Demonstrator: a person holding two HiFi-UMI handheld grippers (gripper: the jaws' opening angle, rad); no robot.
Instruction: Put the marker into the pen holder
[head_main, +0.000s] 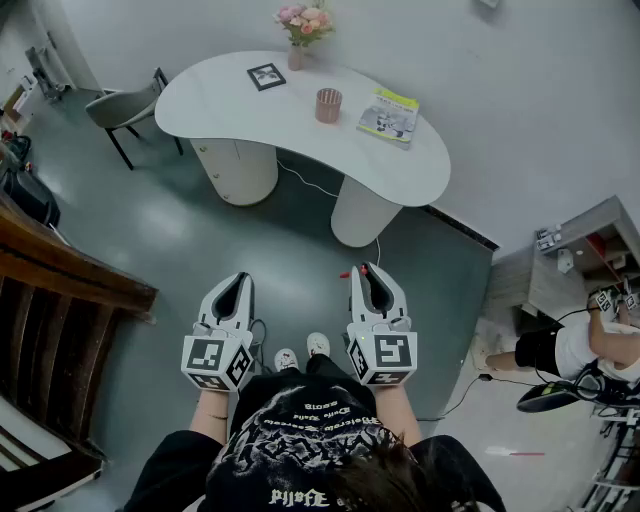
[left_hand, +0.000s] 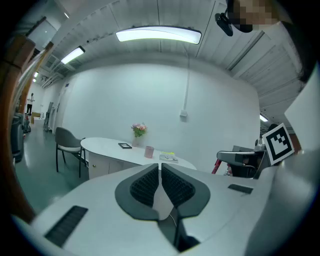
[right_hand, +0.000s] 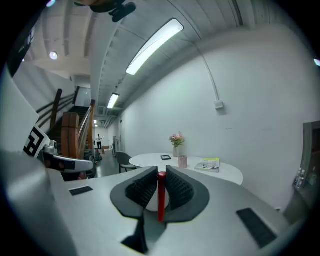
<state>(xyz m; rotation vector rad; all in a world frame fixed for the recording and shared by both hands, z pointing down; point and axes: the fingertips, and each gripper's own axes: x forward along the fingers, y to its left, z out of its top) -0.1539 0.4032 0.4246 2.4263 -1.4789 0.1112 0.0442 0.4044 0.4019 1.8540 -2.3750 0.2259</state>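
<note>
A red marker (right_hand: 161, 196) stands upright between the ribbed pads of my right gripper (right_hand: 160, 175), which is shut on it; in the head view its red tip (head_main: 364, 268) peeks out at the gripper's (head_main: 367, 273) front. My left gripper (left_hand: 160, 166) is shut with nothing in it, held beside the right one (head_main: 238, 280). The pink pen holder (head_main: 328, 104) stands far ahead on the white table (head_main: 230, 95), small in both gripper views (right_hand: 183, 161) (left_hand: 149, 151).
On the table are a vase of flowers (head_main: 303, 25), a small framed picture (head_main: 266, 76) and a magazine (head_main: 389, 114). A grey chair (head_main: 125, 108) stands at its left end. Wooden stairs (head_main: 60, 270) run along the left. A person (head_main: 565, 350) sits at the right by a shelf unit.
</note>
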